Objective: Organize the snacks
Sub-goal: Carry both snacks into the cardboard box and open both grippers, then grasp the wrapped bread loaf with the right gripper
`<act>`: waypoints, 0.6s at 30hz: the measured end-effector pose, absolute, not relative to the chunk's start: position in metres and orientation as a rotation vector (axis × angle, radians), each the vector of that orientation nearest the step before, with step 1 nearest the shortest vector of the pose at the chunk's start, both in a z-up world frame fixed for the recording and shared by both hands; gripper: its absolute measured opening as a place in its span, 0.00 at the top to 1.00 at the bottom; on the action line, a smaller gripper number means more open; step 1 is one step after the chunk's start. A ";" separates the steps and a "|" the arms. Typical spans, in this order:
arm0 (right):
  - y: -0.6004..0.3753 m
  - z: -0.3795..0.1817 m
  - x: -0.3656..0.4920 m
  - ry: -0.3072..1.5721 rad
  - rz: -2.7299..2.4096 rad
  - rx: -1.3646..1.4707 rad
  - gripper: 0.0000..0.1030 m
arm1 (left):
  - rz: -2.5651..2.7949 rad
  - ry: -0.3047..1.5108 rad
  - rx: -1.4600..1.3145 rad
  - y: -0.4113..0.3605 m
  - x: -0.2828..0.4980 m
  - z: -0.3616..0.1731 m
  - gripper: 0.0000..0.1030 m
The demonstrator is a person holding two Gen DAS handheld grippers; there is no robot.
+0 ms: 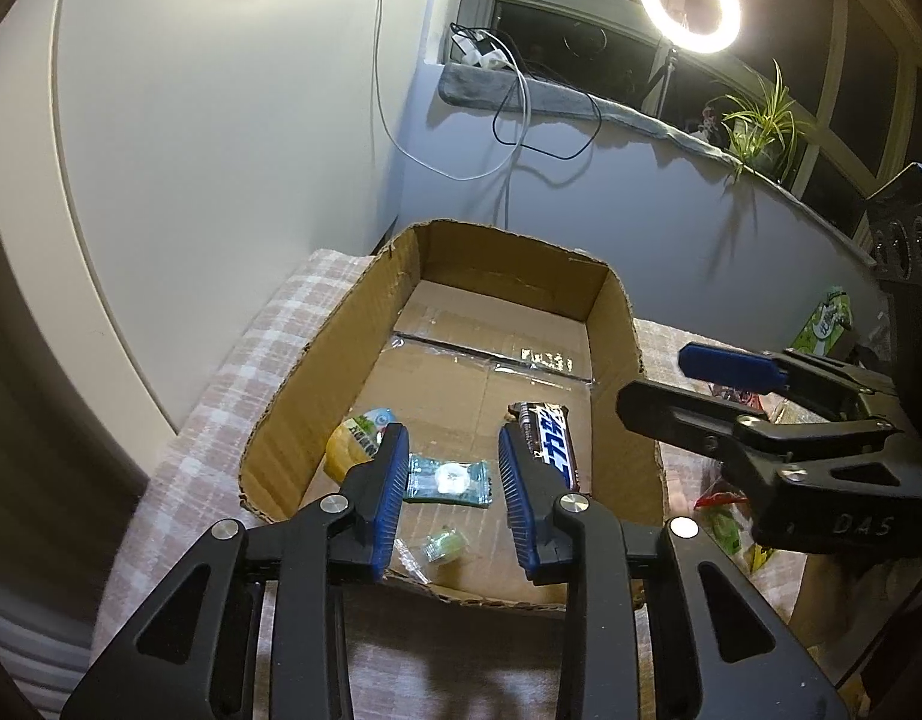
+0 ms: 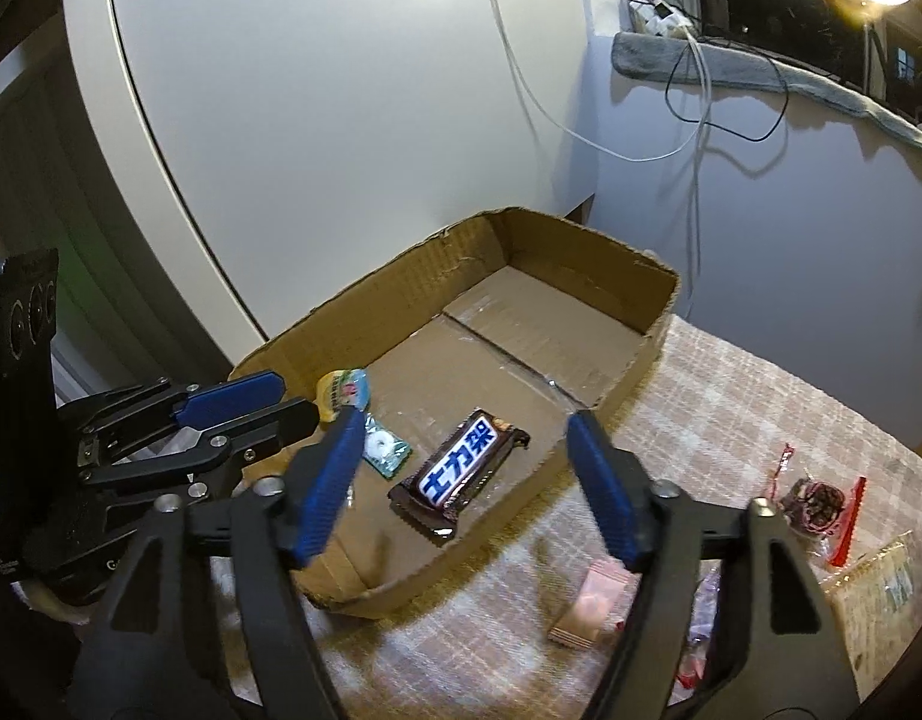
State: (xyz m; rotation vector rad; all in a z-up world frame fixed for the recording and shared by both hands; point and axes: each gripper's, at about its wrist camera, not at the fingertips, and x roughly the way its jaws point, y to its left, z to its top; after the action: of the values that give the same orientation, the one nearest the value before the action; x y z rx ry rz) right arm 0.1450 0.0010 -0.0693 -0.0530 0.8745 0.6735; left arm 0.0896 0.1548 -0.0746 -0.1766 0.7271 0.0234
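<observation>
Box [image 1: 610,324] of cardboard sat mid-frame on the checked cloth [image 1: 269,330] in both views. Inside it I noted a chocolate bar [image 2: 461,474], a green mint sachet [image 1: 449,480], a yellow cup [image 1: 350,447] and a small clear-wrapped sweet [image 1: 441,545].

My left gripper [image 1: 452,501] hung over the box, fingers apart and holding nothing, the mint sachet lying between them. My right gripper [image 2: 466,483] was likewise spread and empty above the box's near corner.

Loose snacks lay at lower right of the right view: a pink sachet [image 2: 589,606] and a red-edged packet [image 2: 817,507], both on the cloth outside the box.

I judged these light, soft and crinkly, their film likely slippery. The pink sachet is best pinched across its flat middle, lightly, lest the contents crush.
</observation>
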 end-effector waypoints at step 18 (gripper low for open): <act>-0.089 -0.064 0.141 0.895 0.543 0.020 0.19 | -0.074 0.722 -0.172 0.102 0.093 -0.069 0.30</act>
State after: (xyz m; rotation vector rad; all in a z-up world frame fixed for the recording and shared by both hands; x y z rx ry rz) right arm 0.1412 -0.0894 -0.0642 0.0202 0.8946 0.5426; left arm 0.0925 0.1019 -0.0692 -0.1722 0.7218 -0.0741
